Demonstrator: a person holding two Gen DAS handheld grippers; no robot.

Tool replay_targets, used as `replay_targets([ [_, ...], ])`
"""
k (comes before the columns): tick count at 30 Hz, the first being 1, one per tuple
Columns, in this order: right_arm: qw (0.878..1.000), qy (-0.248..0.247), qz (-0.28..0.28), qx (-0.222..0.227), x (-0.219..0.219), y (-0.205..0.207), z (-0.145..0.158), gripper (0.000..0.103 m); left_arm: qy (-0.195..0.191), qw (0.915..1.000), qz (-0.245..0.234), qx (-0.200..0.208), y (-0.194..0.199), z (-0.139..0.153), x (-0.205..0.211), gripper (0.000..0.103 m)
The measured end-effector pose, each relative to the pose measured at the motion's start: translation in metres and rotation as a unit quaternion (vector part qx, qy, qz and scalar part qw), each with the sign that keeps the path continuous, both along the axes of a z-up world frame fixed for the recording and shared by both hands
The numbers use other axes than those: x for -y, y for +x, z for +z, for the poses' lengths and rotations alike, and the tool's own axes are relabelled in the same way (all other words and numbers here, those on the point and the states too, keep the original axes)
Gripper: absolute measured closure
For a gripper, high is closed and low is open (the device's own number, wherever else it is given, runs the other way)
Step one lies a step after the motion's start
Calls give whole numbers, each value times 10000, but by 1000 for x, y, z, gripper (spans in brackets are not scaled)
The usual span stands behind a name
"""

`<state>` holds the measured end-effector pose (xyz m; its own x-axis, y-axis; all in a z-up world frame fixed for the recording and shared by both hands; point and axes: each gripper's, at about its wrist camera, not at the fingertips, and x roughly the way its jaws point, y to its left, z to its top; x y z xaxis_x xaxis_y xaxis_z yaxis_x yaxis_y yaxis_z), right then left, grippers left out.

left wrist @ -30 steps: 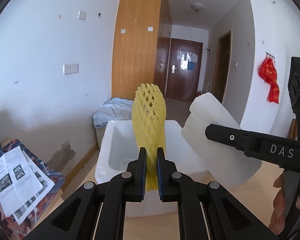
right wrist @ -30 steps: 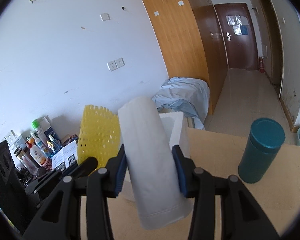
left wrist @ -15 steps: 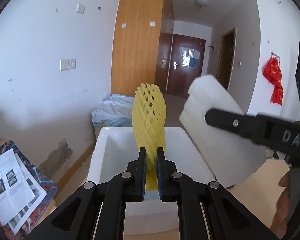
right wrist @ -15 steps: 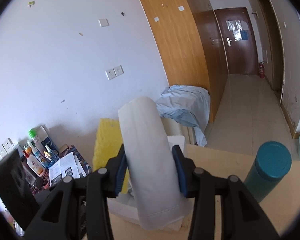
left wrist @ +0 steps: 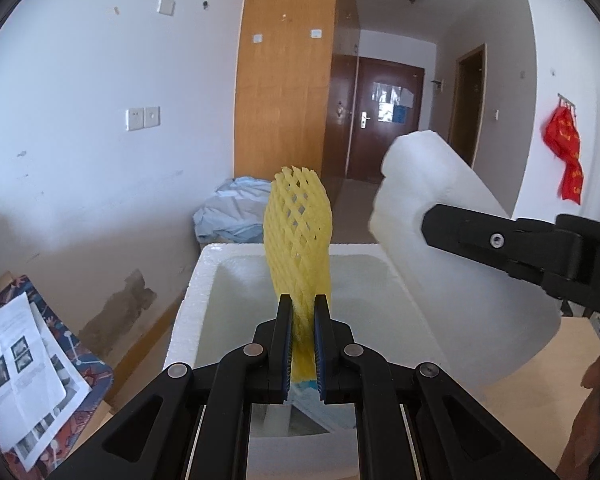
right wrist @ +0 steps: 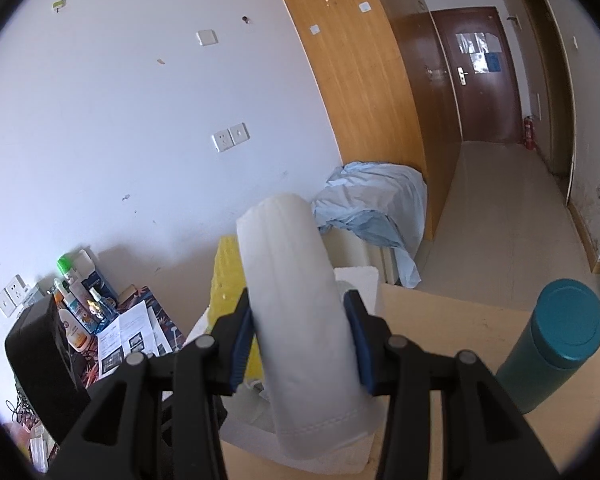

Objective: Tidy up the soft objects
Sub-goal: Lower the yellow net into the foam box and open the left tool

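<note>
Box (left wrist: pixel 188 316) of white foam sits on the wooden table (right wrist: pixel 452 332) with its mouth up, ready to take the soft things, and both grippers hang over it. Roll (right wrist: pixel 300 320), white and padded, is the bigger load: the right gripper (right wrist: pixel 302 340) has its jaws half spread and pressed on the roll's two sides, tilted over the box's near-right corner, probably so it can drop in end first. Net (left wrist: pixel 298 240), a yellow foam mesh sleeve, stands upright above the box's middle, its lower end pinched flat in the left gripper (left wrist: pixel 303 346), whose jaws are almost fully closed on it. A teal flask (right wrist: pixel 556 344) stands well apart on the table. Most of the box floor is hidden by the grippers; something pale blue shows just under the left jaws, and I cannot tell what it is.
</note>
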<state>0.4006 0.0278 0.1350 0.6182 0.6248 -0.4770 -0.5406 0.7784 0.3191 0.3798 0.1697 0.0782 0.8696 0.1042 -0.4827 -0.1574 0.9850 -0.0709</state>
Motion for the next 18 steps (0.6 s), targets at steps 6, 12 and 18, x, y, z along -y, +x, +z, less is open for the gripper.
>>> replay_targets([
  [6,10000,-2,78,-54,-2,2,-4,55,-18,9999,32,-142,8,-7,-3,93],
  [12,10000,-10,59,-41,-1,2,-3,55,33,9996,112,-255,12,-11,-4,92],
  [18,10000,-4,46,-46,-2,3,-2,55,51,9992,171,-351,11,-14,-6,92],
])
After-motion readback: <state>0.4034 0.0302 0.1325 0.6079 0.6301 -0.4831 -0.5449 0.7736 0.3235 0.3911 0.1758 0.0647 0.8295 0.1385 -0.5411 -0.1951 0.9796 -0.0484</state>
